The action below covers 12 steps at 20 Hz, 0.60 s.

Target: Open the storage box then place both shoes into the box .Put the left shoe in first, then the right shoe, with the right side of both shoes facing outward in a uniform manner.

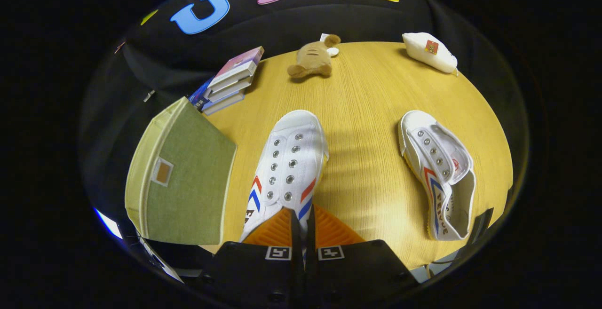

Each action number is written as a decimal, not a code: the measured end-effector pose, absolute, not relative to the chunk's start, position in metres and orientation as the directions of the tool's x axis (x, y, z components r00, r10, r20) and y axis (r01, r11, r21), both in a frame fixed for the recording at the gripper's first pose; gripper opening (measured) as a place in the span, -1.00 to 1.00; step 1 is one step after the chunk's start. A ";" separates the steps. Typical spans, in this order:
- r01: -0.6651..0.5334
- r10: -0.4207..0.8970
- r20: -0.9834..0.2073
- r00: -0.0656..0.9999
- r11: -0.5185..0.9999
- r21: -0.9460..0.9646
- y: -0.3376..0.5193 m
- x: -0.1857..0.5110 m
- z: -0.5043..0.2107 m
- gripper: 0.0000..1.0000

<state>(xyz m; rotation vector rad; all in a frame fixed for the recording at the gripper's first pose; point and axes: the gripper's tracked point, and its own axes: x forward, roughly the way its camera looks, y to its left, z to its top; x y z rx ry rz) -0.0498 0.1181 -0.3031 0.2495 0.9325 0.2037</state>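
A white canvas shoe (289, 158) with red and blue stripes points away from me, its heel end between my fingers. My gripper (301, 226) is shut on that shoe's rear edge, the two fingers almost touching. The shoe casts a shadow to its right on the round wooden table (367, 92), so it seems to be lifted a little. The second matching shoe (437, 172) lies tipped on its side to the right, well apart from the fingers. To the left of the held shoe stands the green fabric storage box (188, 182), its green top face with a small tag turned toward me.
Beyond the box a stack of books (230, 81) sits at the table's far left edge. A brown plush toy (311, 59) lies at the far edge and a white pouch (430, 51) at the far right.
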 end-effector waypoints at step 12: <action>-0.173 0.433 -0.619 0.656 0.884 0.435 0.237 -0.042 -0.116 -0.89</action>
